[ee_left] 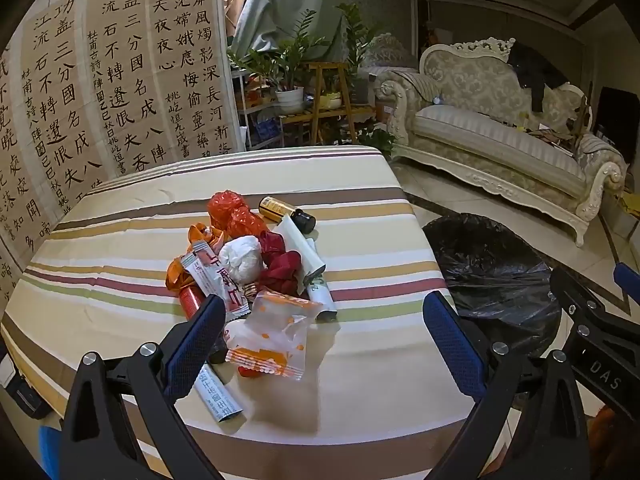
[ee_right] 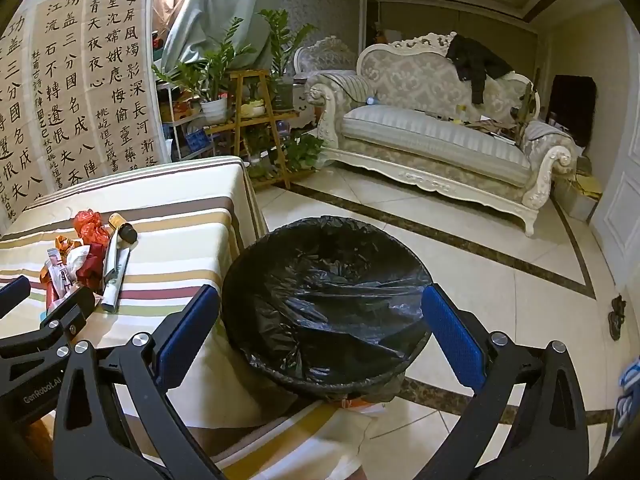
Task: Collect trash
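Striped tablecloth (ee_left: 360, 216) under a heap of crumpled wrappers (ee_left: 248, 272), black-lined round bin (ee_right: 328, 300) just right.
Left gripper (ee_left: 332, 336) gapes empty near the heap; right gripper (ee_right: 320, 332) gapes empty over the bin.

The paper sheets (ee_left: 120, 80) hanging on the wall carry large brushed Chinese calligraphy in columns: "功盖三分國, 名成八陣", "江流石不轉, 遺恨失吞", and further along "雲母屏風燭影深, 長河漸落, 曉星沈". Smaller signature columns read "杜甫古詩八陣圖, 己巳秋日". The left tool (ee_right: 52, 320) bears "GenRobot.AI" in pale letters on its black body. The right tool (ee_left: 600, 328) shows "DAS" on its arm. A white sachet (ee_left: 218, 280) in the pile on the worktop has big red characters, too crumpled to read for certain. A white tube (ee_left: 218, 396) carries small blue print, illegible.
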`<state>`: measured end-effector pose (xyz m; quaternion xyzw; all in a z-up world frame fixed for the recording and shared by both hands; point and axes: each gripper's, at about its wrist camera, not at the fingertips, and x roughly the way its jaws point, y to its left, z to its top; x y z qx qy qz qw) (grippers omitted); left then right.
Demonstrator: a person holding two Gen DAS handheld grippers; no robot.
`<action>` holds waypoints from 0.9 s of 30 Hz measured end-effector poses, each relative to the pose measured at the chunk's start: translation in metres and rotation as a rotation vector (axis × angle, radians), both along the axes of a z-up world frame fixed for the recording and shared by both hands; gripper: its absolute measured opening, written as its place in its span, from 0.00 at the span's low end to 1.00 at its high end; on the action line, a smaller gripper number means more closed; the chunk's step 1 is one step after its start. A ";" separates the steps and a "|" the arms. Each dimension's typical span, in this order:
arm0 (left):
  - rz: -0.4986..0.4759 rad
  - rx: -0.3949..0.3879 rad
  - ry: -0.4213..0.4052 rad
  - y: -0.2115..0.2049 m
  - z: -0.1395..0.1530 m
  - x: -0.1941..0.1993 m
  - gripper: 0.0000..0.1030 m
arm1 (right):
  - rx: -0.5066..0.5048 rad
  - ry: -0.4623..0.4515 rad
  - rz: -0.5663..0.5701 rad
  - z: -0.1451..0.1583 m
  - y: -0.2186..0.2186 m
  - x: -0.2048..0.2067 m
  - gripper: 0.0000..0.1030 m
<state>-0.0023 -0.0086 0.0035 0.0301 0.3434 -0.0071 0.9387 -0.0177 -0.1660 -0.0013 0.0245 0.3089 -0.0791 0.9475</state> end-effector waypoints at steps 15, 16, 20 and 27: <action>0.005 0.004 -0.003 -0.003 -0.003 0.000 0.94 | 0.005 0.002 -0.006 -0.002 -0.012 -0.004 0.96; 0.004 0.005 -0.003 -0.002 -0.003 0.000 0.94 | 0.005 0.003 -0.006 -0.003 -0.012 -0.005 0.96; 0.004 0.004 -0.002 -0.002 -0.004 0.001 0.94 | 0.005 0.002 -0.006 -0.003 -0.012 -0.005 0.96; 0.003 0.003 -0.002 -0.002 -0.004 0.001 0.94 | 0.006 0.003 -0.007 -0.002 -0.012 -0.004 0.96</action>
